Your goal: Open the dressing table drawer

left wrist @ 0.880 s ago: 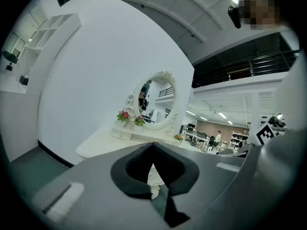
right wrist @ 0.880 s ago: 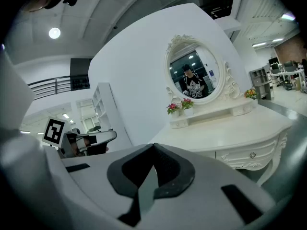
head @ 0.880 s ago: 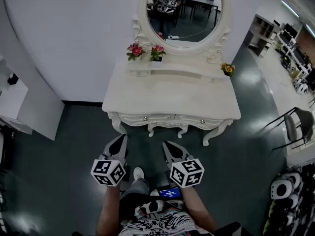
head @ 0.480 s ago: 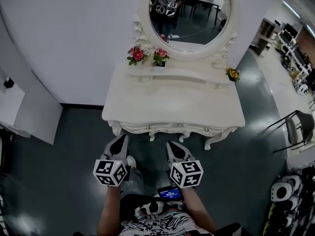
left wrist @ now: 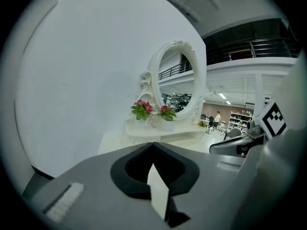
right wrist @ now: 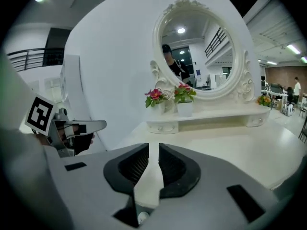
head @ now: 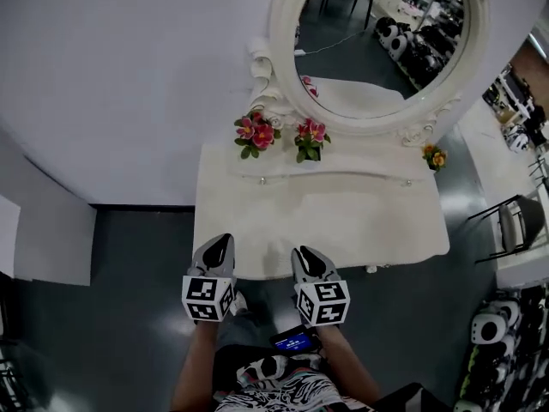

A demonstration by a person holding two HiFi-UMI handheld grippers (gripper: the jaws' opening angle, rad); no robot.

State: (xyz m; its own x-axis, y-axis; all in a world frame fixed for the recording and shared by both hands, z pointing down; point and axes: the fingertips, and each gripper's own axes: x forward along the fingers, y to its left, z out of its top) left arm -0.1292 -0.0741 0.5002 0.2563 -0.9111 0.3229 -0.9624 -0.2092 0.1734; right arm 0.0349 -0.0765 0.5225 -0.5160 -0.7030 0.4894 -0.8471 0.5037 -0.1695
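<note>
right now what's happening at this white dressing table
A person stands at the white dressing table with a gripper in each hand. The left gripper and right gripper hover at the table's near edge, pointing toward the mirror. The left jaws are together, the right slightly apart with nothing between them. Neither is gripping anything yet.

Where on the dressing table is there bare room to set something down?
The main top is bare, from its front edge back to the raised shelf. That shelf holds two flower pots at left, one at right.
</note>
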